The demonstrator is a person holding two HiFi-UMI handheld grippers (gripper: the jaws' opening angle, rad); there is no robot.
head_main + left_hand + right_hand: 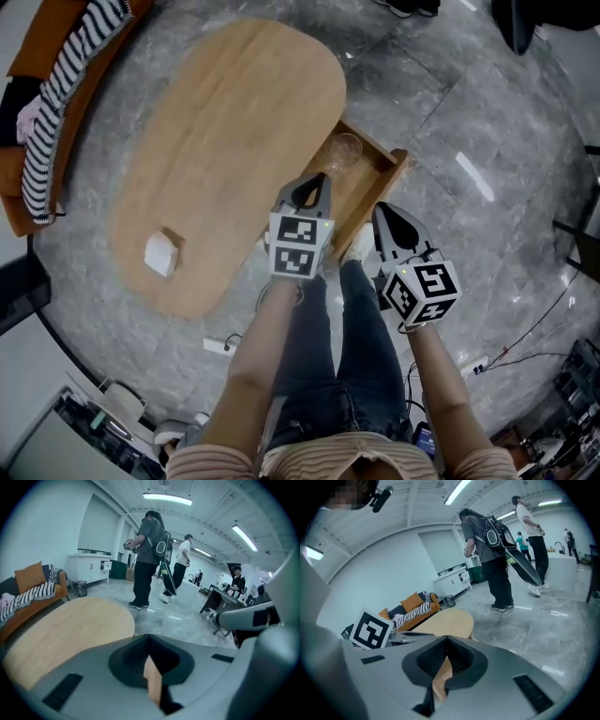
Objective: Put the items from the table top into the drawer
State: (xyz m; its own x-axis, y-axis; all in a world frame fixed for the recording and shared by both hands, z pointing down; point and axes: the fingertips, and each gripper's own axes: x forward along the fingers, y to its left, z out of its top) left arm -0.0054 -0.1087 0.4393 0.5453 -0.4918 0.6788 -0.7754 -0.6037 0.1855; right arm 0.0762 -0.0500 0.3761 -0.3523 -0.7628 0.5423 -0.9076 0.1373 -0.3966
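An oval wooden table [234,122] carries a small white box [161,253] near its left end. On the table's right side a wooden drawer [398,164] stands pulled out, and a clear glass [344,150] lies inside it. My left gripper [317,180] hangs above the drawer's near end, shut and holding nothing; in the left gripper view its jaws [149,640] meet over the tabletop [70,630]. My right gripper [382,210] is just right of the drawer, also shut and holding nothing, with its jaws together in the right gripper view [447,641].
An orange sofa [56,94] with a striped cloth stands at the far left. Two people [147,559] stand on the grey floor beyond the table, near a white cabinet [89,569]. A white power strip [217,347] lies on the floor by my legs.
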